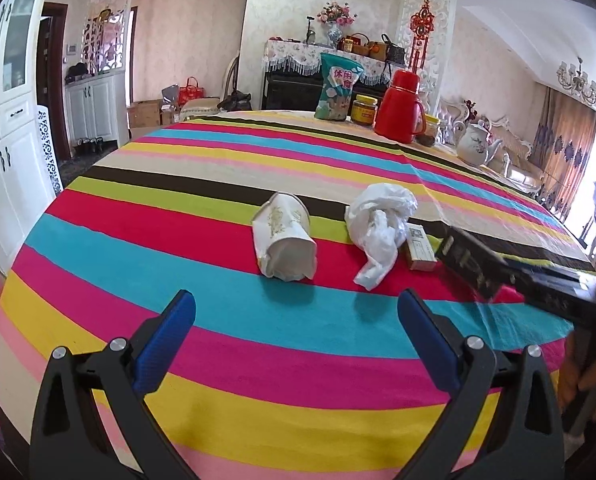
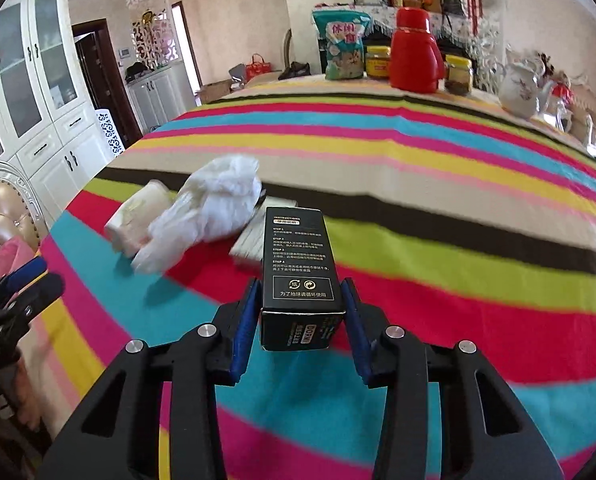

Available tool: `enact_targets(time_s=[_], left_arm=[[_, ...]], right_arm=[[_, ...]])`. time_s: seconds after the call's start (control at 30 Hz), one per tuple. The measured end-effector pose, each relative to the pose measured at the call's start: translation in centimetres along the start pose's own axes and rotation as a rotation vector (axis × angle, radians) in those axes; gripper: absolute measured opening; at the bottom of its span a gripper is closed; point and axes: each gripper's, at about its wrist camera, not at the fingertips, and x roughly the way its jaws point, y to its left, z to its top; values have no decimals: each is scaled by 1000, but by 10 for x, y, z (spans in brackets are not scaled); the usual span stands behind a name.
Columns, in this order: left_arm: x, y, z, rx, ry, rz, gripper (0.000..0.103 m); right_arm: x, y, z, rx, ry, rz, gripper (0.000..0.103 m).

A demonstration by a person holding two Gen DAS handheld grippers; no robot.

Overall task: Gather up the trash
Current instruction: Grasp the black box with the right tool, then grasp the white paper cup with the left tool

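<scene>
Striped table (image 1: 258, 360), crushed paper cup (image 1: 284, 240), white plastic bag (image 1: 377, 228), small carton (image 1: 417, 248), red thermos (image 1: 401, 106), teapot (image 1: 475, 142)

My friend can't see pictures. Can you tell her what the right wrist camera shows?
The right gripper holds a black box above a striped tablecloth. Beyond lie a crumpled white bag and a tipped paper cup.

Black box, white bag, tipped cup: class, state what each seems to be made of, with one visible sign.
Black box: likely printed cardboard, matte, with sharp folded edges. White bag: thin plastic film, probably, crumpled and faintly translucent. Cup: paper, it seems, with its wall dented and creased.
</scene>
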Motion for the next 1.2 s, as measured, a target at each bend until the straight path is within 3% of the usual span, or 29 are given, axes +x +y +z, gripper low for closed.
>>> enact_targets(time_s=[0.13,0.2,0.23,0.47,0.53,0.6,0.63,0.87,1.2], left_arm=[[-9,-7,-4,24,-11,-6,98],[-11,-10,-6,30,-10,-9,98],[-12,-10,-6,32,-11,-8,98],[-8,0,-1,6,6,12,98],[-3,3,3,0,11,25,98],[3,5,7,-6,20,32,98],[5,6,8,-10,23,34,98],[31,4,19,-17,52,41,98],[73,6,46,-52,79,111,97]], right_arm=[[-6,11,-19,-14,45,8,43],[-6,14,-24,-24,52,8,67],[-6,14,-24,-29,46,-2,70],[10,15,-18,-38,76,-40,71],[14,14,-17,-27,82,-38,66],[16,14,-18,-28,90,-33,42],[16,14,-19,-27,94,-26,40],[2,7,-19,3,21,-21,38],[-12,-2,-18,61,-56,-9,38]])
